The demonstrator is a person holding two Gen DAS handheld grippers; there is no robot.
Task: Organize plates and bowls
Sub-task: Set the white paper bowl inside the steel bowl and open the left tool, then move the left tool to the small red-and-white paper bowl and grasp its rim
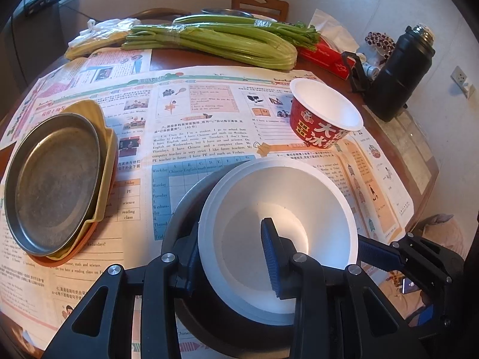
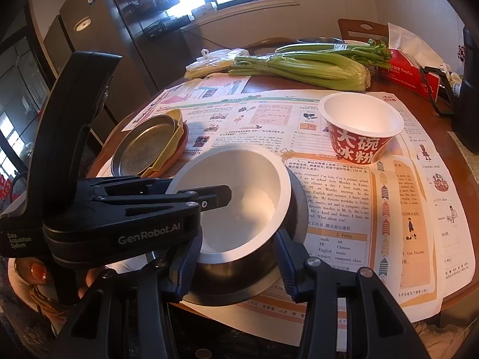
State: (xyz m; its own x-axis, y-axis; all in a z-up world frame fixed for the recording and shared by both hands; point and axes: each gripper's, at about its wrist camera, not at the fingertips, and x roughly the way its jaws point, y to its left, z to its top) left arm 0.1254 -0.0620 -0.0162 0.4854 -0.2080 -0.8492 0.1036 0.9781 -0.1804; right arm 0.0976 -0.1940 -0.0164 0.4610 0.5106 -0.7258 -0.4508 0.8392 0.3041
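A white bowl point(image 1: 287, 209) sits inside a steel bowl point(image 1: 179, 209) near the table's front edge. My left gripper point(image 1: 233, 257) is shut on the white bowl's near rim, one finger inside and one outside. My right gripper point(image 2: 236, 263) is open around the steel bowl point(image 2: 239, 272), with the white bowl point(image 2: 239, 185) above it. The left gripper's body point(image 2: 119, 209) shows in the right wrist view. A red paper bowl point(image 1: 323, 113) stands further right, also in the right wrist view point(image 2: 359, 128). A steel plate point(image 1: 54, 179) tops a stack of yellow and orange plates at left.
Newspaper point(image 1: 194, 125) covers the round wooden table. Celery bunches point(image 1: 215, 39) lie at the back. A red tissue box point(image 1: 326, 53) and a black flask point(image 1: 401, 71) stand at the back right. A chair point(image 1: 260, 4) is behind the table.
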